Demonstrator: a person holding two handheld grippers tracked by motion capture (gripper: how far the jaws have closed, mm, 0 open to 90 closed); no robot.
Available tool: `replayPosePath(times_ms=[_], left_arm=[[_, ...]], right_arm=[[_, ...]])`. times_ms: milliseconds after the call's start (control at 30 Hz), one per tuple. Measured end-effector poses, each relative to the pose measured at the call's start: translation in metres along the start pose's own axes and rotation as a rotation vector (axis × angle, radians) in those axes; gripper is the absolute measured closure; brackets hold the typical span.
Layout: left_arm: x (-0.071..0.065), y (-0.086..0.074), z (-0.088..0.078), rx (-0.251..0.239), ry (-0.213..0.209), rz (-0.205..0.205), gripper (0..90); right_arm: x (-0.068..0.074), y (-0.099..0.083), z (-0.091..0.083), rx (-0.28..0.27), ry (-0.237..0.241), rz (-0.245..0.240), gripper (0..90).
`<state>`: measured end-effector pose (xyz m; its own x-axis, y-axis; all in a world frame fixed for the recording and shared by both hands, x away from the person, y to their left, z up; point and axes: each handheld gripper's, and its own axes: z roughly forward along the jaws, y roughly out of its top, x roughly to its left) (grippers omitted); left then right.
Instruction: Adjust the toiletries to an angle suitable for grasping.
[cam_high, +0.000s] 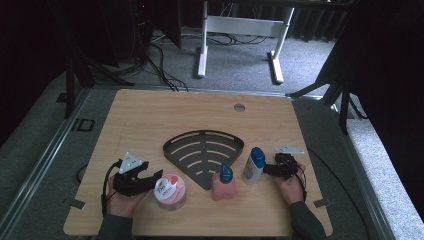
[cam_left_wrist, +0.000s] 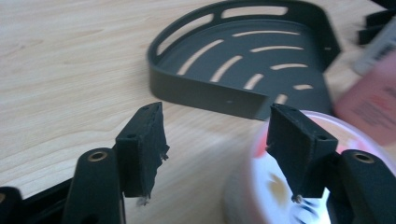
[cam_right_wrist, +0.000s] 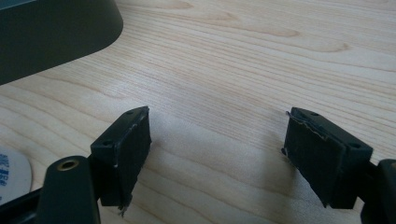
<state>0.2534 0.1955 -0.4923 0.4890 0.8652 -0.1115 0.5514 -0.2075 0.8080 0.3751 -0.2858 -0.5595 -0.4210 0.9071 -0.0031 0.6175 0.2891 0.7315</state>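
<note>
A pink jar with a white lid stands near the table's front edge. My left gripper hovers just left of it, open. In the left gripper view the jar lid lies below the right-hand jaw of my left gripper, with nothing between the pads. A black slotted corner tray lies mid-table, also in the left gripper view. A pink bottle with a blue cap and a white bottle with a blue cap stand at the tray's near side. My right gripper sits just right of the white bottle, open over bare wood.
The wooden table has a small round hole near its far edge. A white desk frame and cables stand on the floor beyond. The tray's wall fills the upper left of the right gripper view.
</note>
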Motion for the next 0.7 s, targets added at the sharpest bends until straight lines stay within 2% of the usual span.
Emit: replayPosePath(times_ms=[100, 267, 367, 433, 467, 500, 533, 600, 667, 700], left_arm=[[-0.009, -0.001, -0.007, 0.002, -0.035, 0.034, 32.6], [-0.022, -0.006, -0.008, 0.033, -0.061, 0.081, 23.7], [-0.028, -0.010, -0.005, 0.051, -0.069, 0.095, 17.0], [-0.030, -0.011, -0.004, 0.062, -0.072, 0.105, 14.3], [-0.030, -0.011, -0.004, 0.062, -0.072, 0.105, 14.3], [-0.036, -0.013, -0.002, 0.077, -0.074, 0.124, 10.9], [-0.037, -0.014, -0.001, 0.079, -0.072, 0.128, 9.7], [-0.037, -0.015, -0.001, 0.086, -0.074, 0.128, 9.0], [-0.037, -0.015, -0.001, 0.086, -0.074, 0.128, 8.5], [-0.039, -0.017, 0.001, 0.095, -0.075, 0.131, 8.0]], right_arm=[[0.000, 0.000, 0.000, 0.000, 0.001, 0.000, 22.5], [0.001, -0.002, -0.002, 0.001, 0.003, -0.002, 22.6], [0.002, -0.003, -0.008, 0.017, 0.011, -0.008, 31.2], [0.002, -0.003, -0.011, 0.024, 0.023, -0.004, 32.5], [0.003, -0.004, -0.014, 0.024, 0.044, 0.002, 33.1], [0.009, -0.004, -0.024, 0.017, 0.072, -0.023, 34.5], [0.012, -0.004, -0.029, 0.012, 0.074, -0.046, 35.9], [0.019, -0.005, -0.039, 0.001, 0.092, -0.075, 36.5], [0.023, -0.005, -0.044, -0.007, 0.102, -0.085, 36.5], [0.029, -0.006, -0.055, -0.021, 0.126, -0.111, 36.9]])
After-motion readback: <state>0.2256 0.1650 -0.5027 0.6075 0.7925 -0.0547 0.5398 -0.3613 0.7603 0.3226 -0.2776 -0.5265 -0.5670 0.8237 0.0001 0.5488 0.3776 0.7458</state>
